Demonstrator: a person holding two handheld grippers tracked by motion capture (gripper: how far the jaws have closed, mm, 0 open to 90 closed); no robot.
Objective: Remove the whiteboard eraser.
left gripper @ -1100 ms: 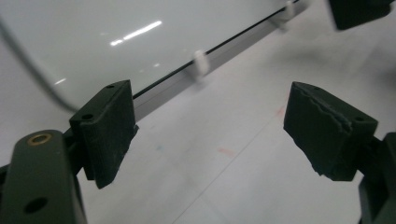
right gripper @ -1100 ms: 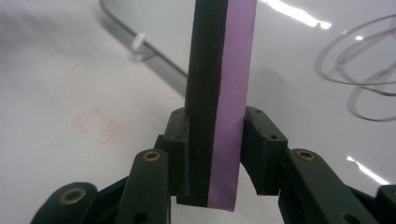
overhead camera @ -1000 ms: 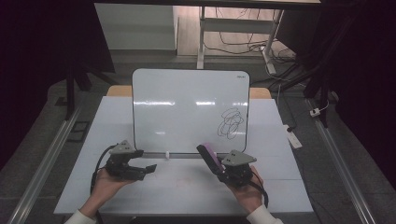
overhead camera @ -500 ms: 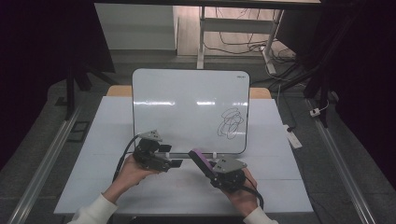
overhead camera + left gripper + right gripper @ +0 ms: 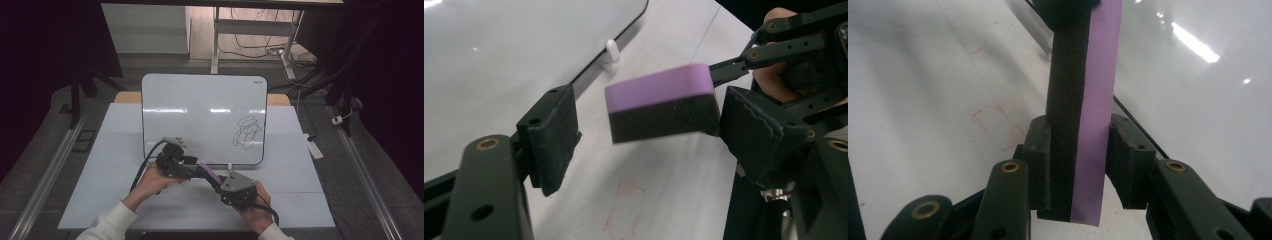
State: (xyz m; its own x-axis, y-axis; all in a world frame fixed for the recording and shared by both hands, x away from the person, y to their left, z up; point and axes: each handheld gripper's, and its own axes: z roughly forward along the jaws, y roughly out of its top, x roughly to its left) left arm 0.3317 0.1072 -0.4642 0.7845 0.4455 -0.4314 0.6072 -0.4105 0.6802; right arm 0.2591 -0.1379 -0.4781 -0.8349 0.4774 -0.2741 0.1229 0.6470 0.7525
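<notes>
Eraser (image 5: 1082, 115), purple-backed: I am holding it clamped in my right claw (image 5: 220, 181), its free end reaching between the spread-apart pads of my left claw (image 5: 644, 135), likely for a handover, with the scribbled whiteboard (image 5: 200, 107) standing just beyond both.

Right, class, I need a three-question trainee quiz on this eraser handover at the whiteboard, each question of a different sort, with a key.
1. True or false: the right gripper is shut on the eraser.
2. How do the left gripper jaws stand? A) open around the eraser's free end B) shut on it C) resting on the table
3. What is drawn on the whiteboard?

Key
1. True; its jaws clamp the black and purple faces.
2. A
3. A black scribble, toward its lower right in the high view.
</notes>
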